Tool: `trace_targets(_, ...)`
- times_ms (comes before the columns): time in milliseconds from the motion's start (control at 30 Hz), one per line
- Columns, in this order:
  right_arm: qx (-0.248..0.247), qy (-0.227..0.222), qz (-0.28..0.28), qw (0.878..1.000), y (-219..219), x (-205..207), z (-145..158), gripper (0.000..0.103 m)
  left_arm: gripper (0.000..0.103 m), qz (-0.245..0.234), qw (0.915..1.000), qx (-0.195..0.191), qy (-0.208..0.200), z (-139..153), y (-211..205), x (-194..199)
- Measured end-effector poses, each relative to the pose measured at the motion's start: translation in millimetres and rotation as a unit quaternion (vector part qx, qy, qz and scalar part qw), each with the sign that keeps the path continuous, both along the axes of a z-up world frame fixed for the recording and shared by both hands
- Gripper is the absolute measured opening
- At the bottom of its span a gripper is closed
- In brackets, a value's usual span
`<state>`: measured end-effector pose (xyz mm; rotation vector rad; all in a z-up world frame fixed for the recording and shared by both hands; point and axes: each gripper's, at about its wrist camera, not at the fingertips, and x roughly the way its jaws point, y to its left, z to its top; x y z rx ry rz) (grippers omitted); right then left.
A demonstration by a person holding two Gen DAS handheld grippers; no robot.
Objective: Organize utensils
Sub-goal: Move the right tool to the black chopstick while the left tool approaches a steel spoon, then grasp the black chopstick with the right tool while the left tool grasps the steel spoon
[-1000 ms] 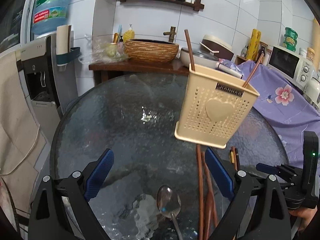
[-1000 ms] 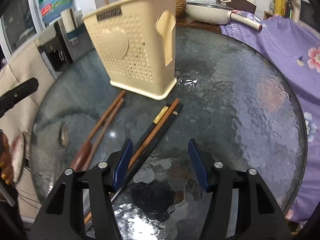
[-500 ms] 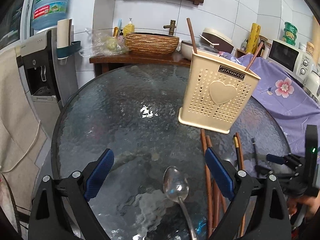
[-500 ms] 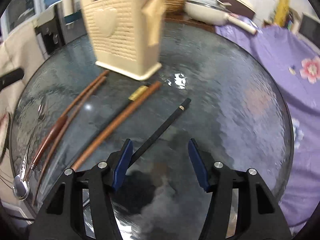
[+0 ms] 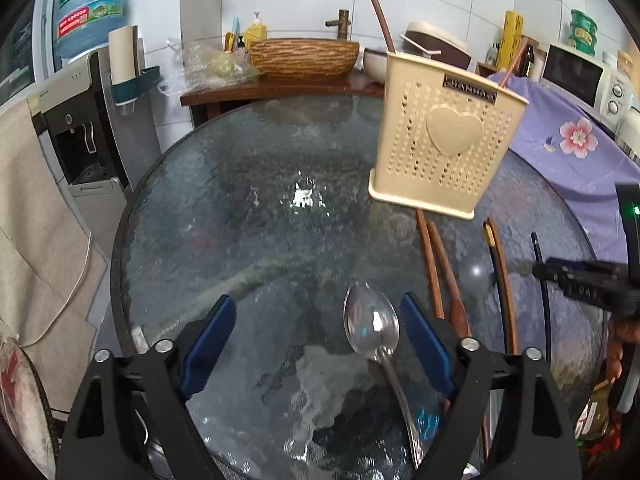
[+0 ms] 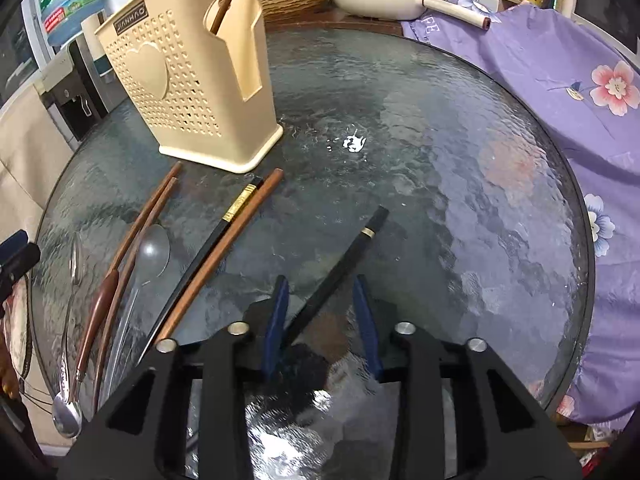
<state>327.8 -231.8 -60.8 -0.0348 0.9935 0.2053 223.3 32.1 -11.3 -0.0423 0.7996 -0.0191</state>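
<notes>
The right claw (image 6: 320, 322) straddles a lone black chopstick (image 6: 344, 264) on the glass table (image 6: 460, 200), pads not yet touching it. Nearer the cream utensil holder (image 6: 192, 80) lie a black-and-brown chopstick pair (image 6: 224, 236).

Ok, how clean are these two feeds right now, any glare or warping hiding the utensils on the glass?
Left wrist view: sharp, strong fisheye bend at the edges, a small white glare spot on the glass table, and the metal spoon reads clearly. Right wrist view: also sharp, with bright reflections low on the glass just below the tongs; the black chopstick between them stays visible.
</notes>
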Motion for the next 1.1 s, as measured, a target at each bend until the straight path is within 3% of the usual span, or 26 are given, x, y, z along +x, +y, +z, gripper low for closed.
trace_targets(300, -0.02, 0.009, 0.001, 1.0, 17, 11, -1, 0.016, 0.074, -0.022, 0.9988, 0.029, 0.031, -16, -27, -1)
trace_targets(633, -0.036, 0.007, 0.019, 0.999, 32, 11, -1, 0.011, 0.072, 0.006, 0.9979, 0.048, 0.043, -29, -39, 9)
trace_targets(967, -0.048, 0.007, 0.028, 0.998, 43, 13, -2, 0.01, 0.061, 0.023, 0.997, 0.038, 0.063, -36, -45, 24)
trace_targets(1100, -0.057, 0.008, 0.033, 0.998, 46, 15, -1, 0.01, 0.049, 0.023, 0.9971, 0.035, 0.064, -35, -51, 28)
